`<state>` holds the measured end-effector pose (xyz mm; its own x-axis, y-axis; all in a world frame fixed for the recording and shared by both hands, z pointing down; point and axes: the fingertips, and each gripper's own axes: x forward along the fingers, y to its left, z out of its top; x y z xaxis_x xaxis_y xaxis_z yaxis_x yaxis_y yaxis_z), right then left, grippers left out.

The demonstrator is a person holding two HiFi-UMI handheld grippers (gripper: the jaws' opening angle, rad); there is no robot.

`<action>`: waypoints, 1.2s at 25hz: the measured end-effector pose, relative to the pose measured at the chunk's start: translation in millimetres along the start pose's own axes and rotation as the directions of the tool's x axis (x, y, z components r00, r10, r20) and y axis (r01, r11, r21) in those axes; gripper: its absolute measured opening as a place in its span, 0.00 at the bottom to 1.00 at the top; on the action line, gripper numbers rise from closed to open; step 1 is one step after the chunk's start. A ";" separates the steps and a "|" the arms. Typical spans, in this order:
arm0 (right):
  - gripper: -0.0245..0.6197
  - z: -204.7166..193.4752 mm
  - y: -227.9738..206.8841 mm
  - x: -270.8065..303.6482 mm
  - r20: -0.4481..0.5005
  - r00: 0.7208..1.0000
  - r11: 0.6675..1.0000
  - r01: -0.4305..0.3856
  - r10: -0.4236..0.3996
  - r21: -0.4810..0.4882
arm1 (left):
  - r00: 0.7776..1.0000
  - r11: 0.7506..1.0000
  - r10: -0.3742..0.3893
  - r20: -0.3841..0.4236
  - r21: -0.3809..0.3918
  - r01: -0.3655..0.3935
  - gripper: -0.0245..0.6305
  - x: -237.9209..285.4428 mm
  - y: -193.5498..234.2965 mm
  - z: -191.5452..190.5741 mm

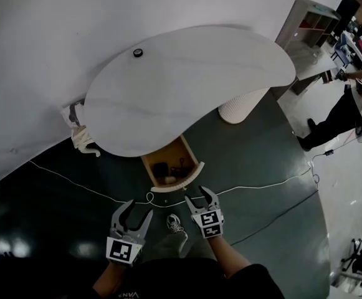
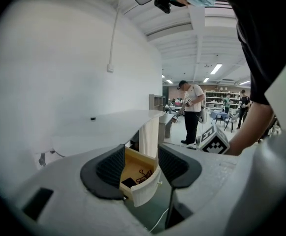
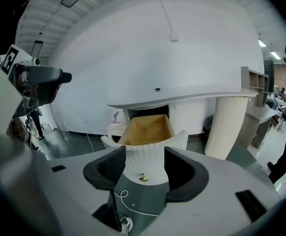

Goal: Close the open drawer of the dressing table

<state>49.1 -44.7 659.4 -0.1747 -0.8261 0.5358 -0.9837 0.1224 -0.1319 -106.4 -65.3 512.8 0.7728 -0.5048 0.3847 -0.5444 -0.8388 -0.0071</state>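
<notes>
Drawer: the drawer (image 1: 171,164) stands pulled well out from under the near edge of the dressing table (image 1: 187,86), towards me. Its inside is bare wood with a few dark small items (image 1: 163,169) on the bottom, and the curved, ribbed white front carries a little brass knob (image 3: 143,178).
Left tongs: the left gripper (image 1: 138,209) has its jaws wide with nothing between them. It is low and off the left corner of the drawer front, apart from it.
Right tongs: the right gripper (image 1: 198,196) is also wide and empty. It is squared up to the drawer front with the knob showing between its jaws, near but, as I read it, not touching.
Step in hand: closing has not begun, so this is the approach to the front.
How I'd do it well: I'd lay the right jaw tips flat on the ribbed front beside the knob and push straight along the drawer's run, since an off-centre shove could skew it. I'd ease off near the table edge so the contents don't slide.
Watch: the white cable (image 1: 255,182) runs across the floor just below the front, so I'd keep the tongs above it.
</notes>
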 end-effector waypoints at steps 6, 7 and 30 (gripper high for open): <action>0.42 -15.7 2.9 18.9 -0.036 0.999 0.999 0.042 -0.041 0.018 | 0.998 0.998 -0.057 -0.015 0.003 0.057 0.35 7.4 5.2 -14.2; 0.42 -17.6 3.0 20.9 -0.041 0.998 0.999 0.043 -0.042 0.014 | 0.998 0.998 -0.063 -0.018 0.003 0.063 0.35 8.3 4.8 -15.5; 0.44 -26.0 -19.7 56.1 -0.070 0.995 0.995 -0.080 0.076 -0.058 | 0.998 0.999 -0.025 -0.054 -0.027 0.024 0.35 56.3 12.5 -28.4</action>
<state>57.6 -79.2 713.7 -0.2515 -0.7736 0.5816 -0.9674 0.2199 -0.1258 -78.9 -98.4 560.5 0.7673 -0.4719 0.4343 -0.5347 -0.8446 0.0268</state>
